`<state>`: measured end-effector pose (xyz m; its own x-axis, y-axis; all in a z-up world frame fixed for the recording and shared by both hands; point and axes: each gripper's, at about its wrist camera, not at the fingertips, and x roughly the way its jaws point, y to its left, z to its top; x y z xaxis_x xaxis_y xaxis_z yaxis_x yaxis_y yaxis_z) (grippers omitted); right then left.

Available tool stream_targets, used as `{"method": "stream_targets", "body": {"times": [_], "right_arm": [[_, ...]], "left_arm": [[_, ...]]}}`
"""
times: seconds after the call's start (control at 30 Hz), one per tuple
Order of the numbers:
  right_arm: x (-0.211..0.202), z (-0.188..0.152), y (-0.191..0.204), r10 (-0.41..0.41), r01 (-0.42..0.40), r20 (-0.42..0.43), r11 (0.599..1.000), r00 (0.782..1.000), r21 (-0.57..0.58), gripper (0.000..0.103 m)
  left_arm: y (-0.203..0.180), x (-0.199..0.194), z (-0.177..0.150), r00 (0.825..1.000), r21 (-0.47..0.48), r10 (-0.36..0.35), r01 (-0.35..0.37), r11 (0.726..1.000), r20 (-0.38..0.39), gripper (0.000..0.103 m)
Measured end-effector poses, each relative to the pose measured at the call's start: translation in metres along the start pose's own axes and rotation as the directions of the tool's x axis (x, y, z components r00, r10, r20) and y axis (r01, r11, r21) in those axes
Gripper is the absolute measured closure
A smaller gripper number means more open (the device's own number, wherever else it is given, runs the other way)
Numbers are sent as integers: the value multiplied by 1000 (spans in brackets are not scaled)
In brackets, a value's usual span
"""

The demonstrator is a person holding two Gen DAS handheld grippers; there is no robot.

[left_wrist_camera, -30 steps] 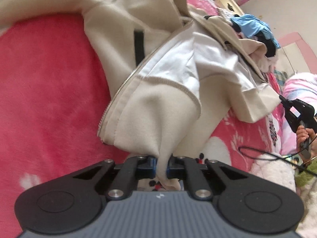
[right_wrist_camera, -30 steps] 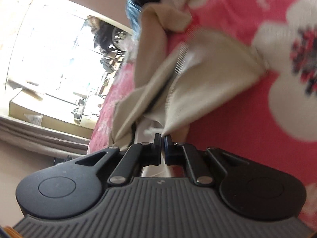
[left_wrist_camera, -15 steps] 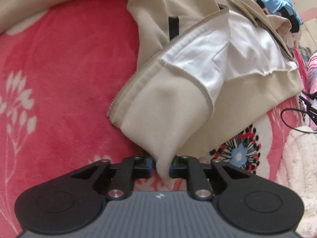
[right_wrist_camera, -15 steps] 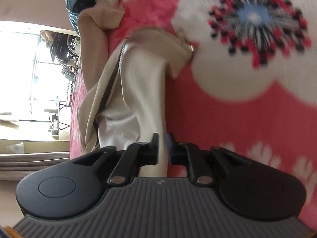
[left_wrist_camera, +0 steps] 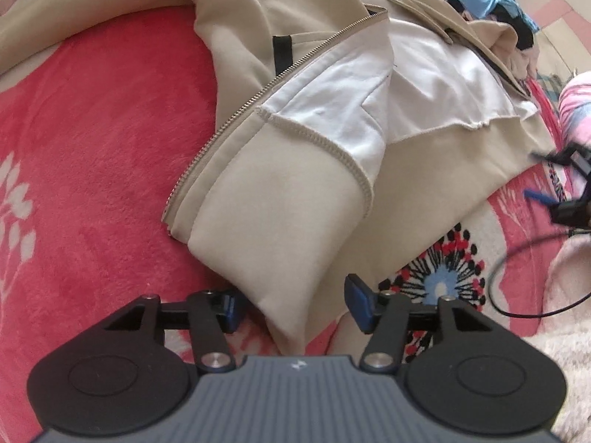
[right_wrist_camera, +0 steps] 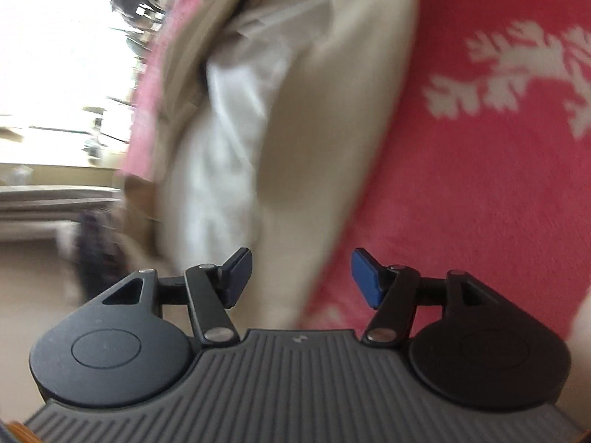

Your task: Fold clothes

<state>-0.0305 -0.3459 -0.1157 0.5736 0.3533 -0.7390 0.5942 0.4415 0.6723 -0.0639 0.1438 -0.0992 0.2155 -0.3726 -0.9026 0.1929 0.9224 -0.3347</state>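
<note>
A beige zip-up jacket (left_wrist_camera: 280, 221) with white lining (left_wrist_camera: 332, 103) lies on the pink floral blanket (left_wrist_camera: 92, 147), one front panel turned back along the zipper. My left gripper (left_wrist_camera: 295, 306) is open, its blue pads either side of the jacket's hem corner, which lies loose between them. In the right wrist view, which is blurred, the same jacket (right_wrist_camera: 314, 129) stretches away from my right gripper (right_wrist_camera: 301, 277), also open, with beige cloth between its spread fingers. The other gripper (left_wrist_camera: 569, 192) shows at the left wrist view's right edge.
A heap of other clothes, blue and black (left_wrist_camera: 491, 3), sits past the jacket at the top right. A black cable (left_wrist_camera: 517, 258) loops over the blanket by a fluffy white cover (left_wrist_camera: 554, 350). A bright window (right_wrist_camera: 55, 74) fills the right wrist view's left side.
Both grippers were shut on the jacket's hem; both have now opened and let the cloth go. The jacket has been drawn out flatter across the blanket.
</note>
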Motion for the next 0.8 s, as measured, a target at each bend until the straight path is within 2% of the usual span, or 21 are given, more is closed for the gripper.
{"method": "stream_targets", "body": {"times": [0.13,0.2,0.3,0.4,0.43,0.47,0.5,0.57,0.6,0.8], "right_arm": [[16,-19,3,-42,46,53,995,998,-85,42],[23,-21,14,-14,19,39,990,999,-137,42],[34,-29,16,41,-42,-7,990,999,-134,45],[40,-36,18,66,-68,-16,988,998,-142,50],[40,-37,18,78,-79,-11,988,997,-136,62],[41,-36,17,93,-94,-17,988,996,-124,85],[43,-36,14,107,-109,-27,989,994,-99,92],[47,-37,9,134,-136,-43,989,990,-56,98],[43,-37,12,136,-138,-40,988,990,-65,99],[5,-37,32,186,-190,-39,973,982,-133,102]], "left_arm": [[1,1,0,1000,-11,0,1,1000,11,46],[1,2,0,1000,-19,4,-4,1000,14,46],[-1,4,-1,1000,-18,18,-17,1000,17,47],[-3,4,-1,999,-32,37,-36,999,27,53],[-2,4,-1,998,-45,51,-49,998,32,59],[-1,3,-1,997,-59,64,-62,996,37,71],[1,2,-1,996,-80,76,-73,994,43,76],[7,-4,-2,996,-130,74,-66,989,58,90],[9,-8,-3,996,-151,65,-54,987,65,91],[1,-42,-3,998,-133,24,-17,991,52,94]]}}
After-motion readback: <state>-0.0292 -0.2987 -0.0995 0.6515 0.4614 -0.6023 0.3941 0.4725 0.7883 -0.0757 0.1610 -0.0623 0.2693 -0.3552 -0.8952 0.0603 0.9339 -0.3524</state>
